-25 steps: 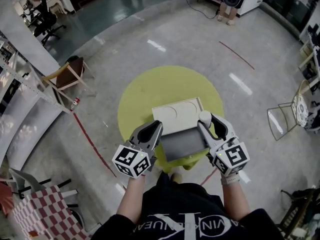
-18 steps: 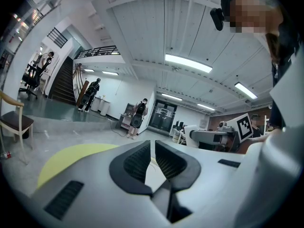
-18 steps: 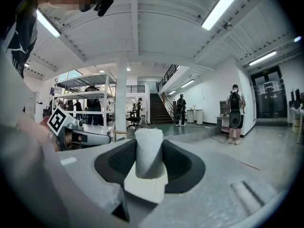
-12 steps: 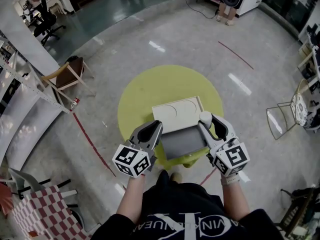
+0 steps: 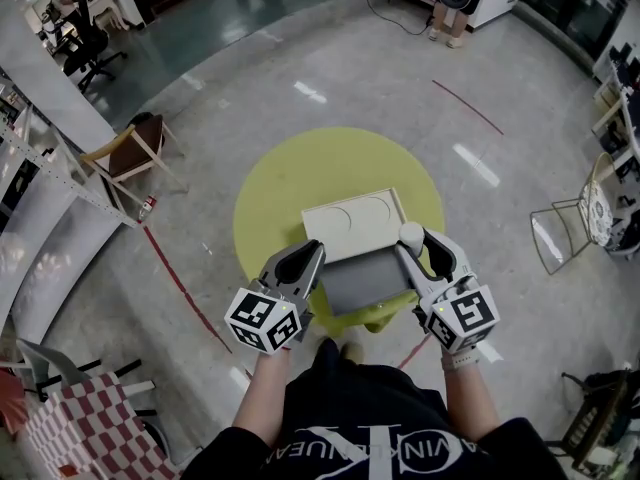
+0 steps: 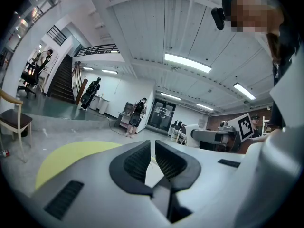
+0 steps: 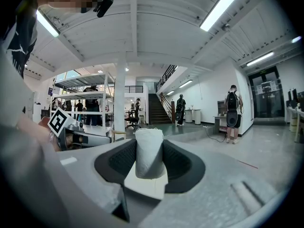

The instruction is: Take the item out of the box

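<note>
Though half hidden, perhaps a cloth roll [image 7: 149, 152]

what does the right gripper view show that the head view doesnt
Only the right gripper view: ribbed pads pressing both sides of the white roll, a staircase, ceiling lights. Only the head view: the whole open box on the round yellow table. Both: the roll held in the right claw, and the left claw.
</note>
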